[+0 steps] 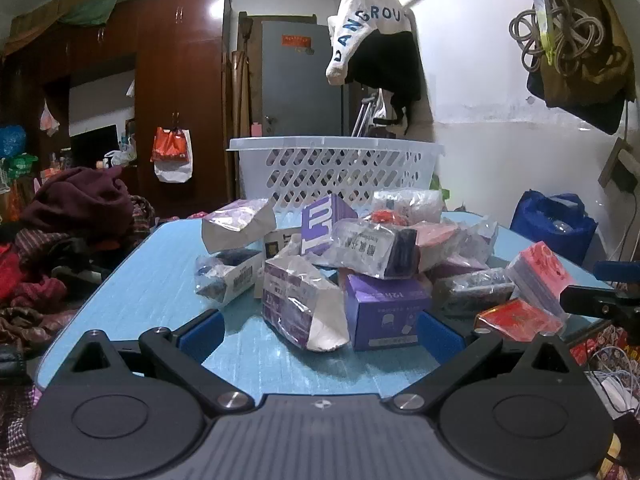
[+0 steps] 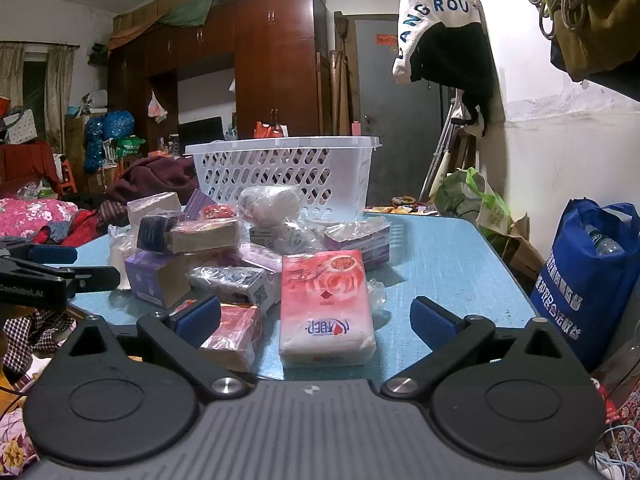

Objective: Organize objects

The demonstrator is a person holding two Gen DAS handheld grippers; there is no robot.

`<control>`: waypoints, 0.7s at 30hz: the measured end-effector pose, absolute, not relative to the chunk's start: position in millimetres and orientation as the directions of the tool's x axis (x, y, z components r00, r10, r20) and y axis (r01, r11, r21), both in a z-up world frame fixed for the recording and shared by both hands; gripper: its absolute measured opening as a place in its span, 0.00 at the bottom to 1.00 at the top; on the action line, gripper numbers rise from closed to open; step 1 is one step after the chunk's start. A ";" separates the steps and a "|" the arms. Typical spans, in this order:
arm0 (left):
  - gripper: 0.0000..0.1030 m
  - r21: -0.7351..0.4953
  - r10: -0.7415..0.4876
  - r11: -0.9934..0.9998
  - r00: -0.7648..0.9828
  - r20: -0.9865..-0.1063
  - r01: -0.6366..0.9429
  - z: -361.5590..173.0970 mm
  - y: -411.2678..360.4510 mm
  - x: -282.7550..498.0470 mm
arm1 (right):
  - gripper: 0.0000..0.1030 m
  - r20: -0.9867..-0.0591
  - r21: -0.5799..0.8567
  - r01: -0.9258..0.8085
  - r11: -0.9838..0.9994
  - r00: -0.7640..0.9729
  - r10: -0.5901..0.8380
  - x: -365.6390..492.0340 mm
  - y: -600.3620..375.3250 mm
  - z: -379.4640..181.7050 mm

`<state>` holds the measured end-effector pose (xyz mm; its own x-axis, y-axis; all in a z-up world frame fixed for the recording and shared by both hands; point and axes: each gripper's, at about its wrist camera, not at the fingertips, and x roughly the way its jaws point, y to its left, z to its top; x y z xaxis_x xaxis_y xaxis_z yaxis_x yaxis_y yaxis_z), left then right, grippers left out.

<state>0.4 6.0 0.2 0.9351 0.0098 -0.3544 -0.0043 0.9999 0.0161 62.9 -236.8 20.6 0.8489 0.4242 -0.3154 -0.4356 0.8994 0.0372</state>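
Observation:
A pile of wrapped boxes and packets lies on a light blue table (image 1: 160, 288). A white perforated basket (image 1: 336, 172) stands at the table's far end; it also shows in the right wrist view (image 2: 288, 172). My left gripper (image 1: 318, 334) is open and empty, its fingers either side of a purple box (image 1: 384, 312) and a plastic-wrapped purple packet (image 1: 296, 308). My right gripper (image 2: 316, 318) is open and empty, with a pink tissue pack (image 2: 324, 308) lying between its fingers and a red packet (image 2: 236, 332) by the left finger.
Heaped clothes (image 1: 68, 216) lie left of the table. A blue bag (image 2: 592, 276) stands at the right by the white wall. A brown wardrobe (image 2: 272, 64) and a grey door (image 1: 300, 80) are behind. The other gripper (image 1: 600, 300) shows at the right edge of the left wrist view.

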 end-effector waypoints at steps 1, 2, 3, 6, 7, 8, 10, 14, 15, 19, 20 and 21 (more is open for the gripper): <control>1.00 0.017 0.015 1.000 0.936 -0.351 -0.009 0.1 6.0 1.0 | 1.00 -0.314 0.038 -0.436 0.899 0.849 0.425 62.6 -237.4 21.0; 1.00 0.020 0.023 1.000 0.937 -0.347 -0.017 0.2 5.8 1.0 | 1.00 -0.311 0.038 -0.438 0.898 0.849 0.428 62.1 -237.8 21.1; 1.00 0.026 0.032 0.999 0.939 -0.344 -0.024 0.4 5.4 1.1 | 1.00 -0.311 0.038 -0.439 0.898 0.848 0.429 62.2 -237.7 21.3; 1.00 0.035 0.042 0.999 0.941 -0.335 -0.032 0.8 5.6 1.5 | 1.00 -0.310 0.036 -0.437 0.899 0.850 0.426 62.2 -237.8 21.8; 1.00 0.037 0.042 0.999 0.943 -0.329 -0.032 1.0 5.5 1.2 | 1.00 -0.311 0.035 -0.436 0.899 0.851 0.424 62.2 -238.0 22.3; 1.00 0.041 0.042 0.999 0.946 -0.323 -0.031 1.3 5.3 0.7 | 1.00 -0.310 0.035 -0.435 0.900 0.851 0.424 62.2 -238.2 22.5; 1.00 0.052 0.049 0.998 0.951 -0.305 -0.035 2.1 4.1 0.3 | 1.00 -0.309 0.034 -0.438 0.898 0.850 0.426 62.4 -238.1 22.5; 1.00 0.053 0.046 0.998 0.962 -0.268 -0.033 3.2 5.9 1.2 | 1.00 -0.305 0.030 -0.449 0.893 0.847 0.436 62.2 -236.3 21.9; 1.00 0.045 0.034 0.999 0.965 -0.259 -0.024 3.8 7.3 2.4 | 1.00 -0.298 0.035 -0.456 0.889 0.845 0.445 62.6 -236.4 21.3; 1.00 0.044 0.050 0.998 0.958 -0.283 -0.039 4.0 11.9 7.9 | 1.00 -0.281 0.045 -0.450 0.892 0.851 0.443 64.3 -238.6 19.7; 1.00 0.055 0.069 0.997 0.957 -0.281 -0.056 3.7 11.8 8.3 | 1.00 -0.278 0.045 -0.443 0.895 0.855 0.437 64.9 -239.1 19.4; 1.00 0.060 0.080 0.996 0.957 -0.278 -0.066 3.2 11.8 7.6 | 1.00 -0.277 0.044 -0.439 0.898 0.858 0.433 65.4 -239.7 19.5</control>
<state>7.6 11.8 3.2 0.9573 0.0802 -0.2777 -0.0660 0.9960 0.0599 65.4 -239.7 19.5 0.8578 0.4327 -0.2774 -0.4387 0.8976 0.0438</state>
